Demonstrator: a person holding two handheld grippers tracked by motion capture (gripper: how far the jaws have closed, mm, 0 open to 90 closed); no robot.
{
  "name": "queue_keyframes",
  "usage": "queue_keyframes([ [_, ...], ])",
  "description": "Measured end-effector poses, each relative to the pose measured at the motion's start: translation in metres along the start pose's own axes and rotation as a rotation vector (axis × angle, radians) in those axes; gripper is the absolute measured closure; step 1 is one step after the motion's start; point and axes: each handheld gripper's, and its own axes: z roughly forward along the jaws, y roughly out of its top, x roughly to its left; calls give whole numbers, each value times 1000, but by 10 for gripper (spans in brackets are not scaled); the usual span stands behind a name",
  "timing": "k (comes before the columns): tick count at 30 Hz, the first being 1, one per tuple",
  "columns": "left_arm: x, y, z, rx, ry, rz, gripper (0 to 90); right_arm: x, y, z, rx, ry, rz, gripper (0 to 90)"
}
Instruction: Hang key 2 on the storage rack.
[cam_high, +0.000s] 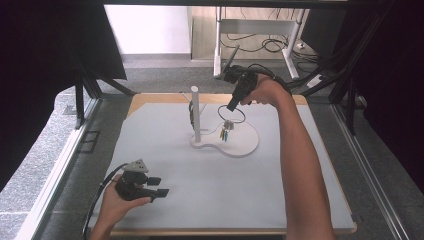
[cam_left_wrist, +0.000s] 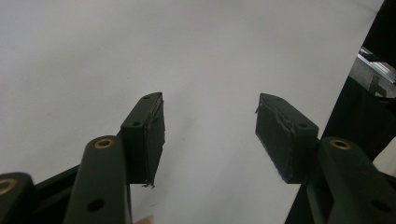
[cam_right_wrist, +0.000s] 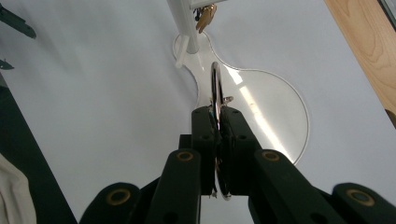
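A white stand with an upright post (cam_high: 195, 111) and a flat rounded base (cam_high: 242, 144) sits at the table's far middle. My right gripper (cam_high: 232, 106) hovers above the base, just right of the post, shut on a metal key ring (cam_high: 231, 115) with small coloured keys (cam_high: 226, 133) dangling under it. In the right gripper view the jaws pinch the ring (cam_right_wrist: 215, 84) edge-on, with the base (cam_right_wrist: 266, 107) below and the post (cam_right_wrist: 183, 23) and keys (cam_right_wrist: 205, 16) beyond. My left gripper (cam_high: 158, 186) rests open at the front left, nothing between its fingers (cam_left_wrist: 149, 135).
A dark item (cam_high: 191, 114) hangs against the post's left side. The pale mat (cam_high: 200, 190) covers a wooden table whose edge (cam_right_wrist: 369, 51) runs on the right of the right gripper view. Desk legs (cam_high: 218, 55) and cables lie on the floor behind.
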Motion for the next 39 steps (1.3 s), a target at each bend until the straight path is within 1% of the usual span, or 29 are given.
queue_keyframes([
  [1, 0, 0, 0, 1, 0, 1, 427, 0, 1, 0, 1, -1, 9, 852],
  [2, 0, 0, 0, 1, 0, 1, 426, -1, 1, 0, -9, -4, 3, 852],
  [6, 0, 0, -1, 0, -1, 2, 426, -3, 4, 0, -2, -13, 8, 853],
  [14, 0, 0, -2, -3, -2, 3, 426, -4, 10, 1, 3, -16, 11, 853],
  [19, 1, 0, -2, -4, -5, 2, 426, -7, 15, 4, 9, -19, 25, 852],
  [20, 1, 0, -2, -6, -6, 1, 426, -8, 15, 5, 11, -20, 20, 853],
  [21, 1, 0, -2, -6, -6, 0, 426, -8, 16, 6, 9, -19, 30, 852],
  [22, 1, 0, -2, -8, -5, -1, 426, -9, 17, 7, 14, -21, 24, 853],
  [23, 2, -1, -3, -7, -5, -1, 426, -10, 17, 8, 12, -20, 31, 852],
  [27, 3, -1, -4, -14, -5, -6, 427, -13, 21, 12, 21, -21, 29, 853],
  [29, 3, -1, -5, -16, -6, -7, 427, -12, 22, 13, 19, -21, 36, 852],
  [36, 3, -1, -5, -19, -7, -7, 427, -11, 30, 17, 12, -20, 32, 852],
  [38, 3, -1, -6, -20, -7, -6, 427, -12, 31, 19, 13, -25, 35, 853],
  [39, 3, -2, -6, -22, -8, -7, 426, -13, 32, 19, 11, -35, 36, 853],
])
